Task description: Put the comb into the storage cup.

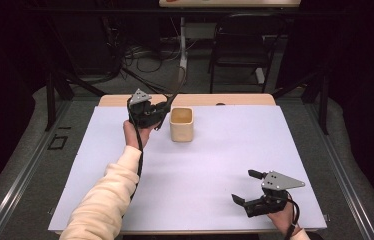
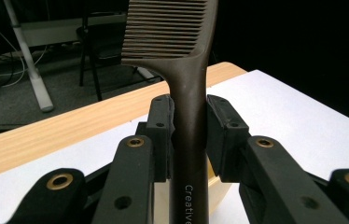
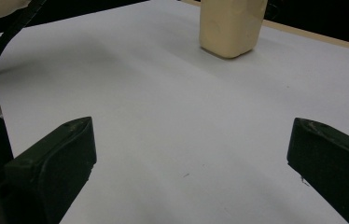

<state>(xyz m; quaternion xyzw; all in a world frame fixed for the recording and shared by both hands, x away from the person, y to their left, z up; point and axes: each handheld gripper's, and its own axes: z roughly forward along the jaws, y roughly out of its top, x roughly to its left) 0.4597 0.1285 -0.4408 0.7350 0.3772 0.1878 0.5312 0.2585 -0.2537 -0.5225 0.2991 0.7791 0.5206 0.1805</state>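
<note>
The dark comb [image 2: 182,70] stands clamped by its handle between the jaws of the left hand-held gripper [image 2: 189,130], teeth end up and away from the camera, just beside the cream cup [image 1: 181,124], on its left as the high view shows it. The lower handle seems to hang at the cup's rim; whether its tip is inside the cup I cannot tell.

The likely trouble: the grip is on a narrow, smooth handle, so the comb could pivot or slip. If it is meant for the cup, a tilted release could leave it leaning hard on one wall and tip the light cup on the white surface [image 1: 210,165].

The right hand-held gripper [image 1: 250,187] rests well apart from the cup, near the surface's front edge, jaws spread wide and holding nothing.
</note>
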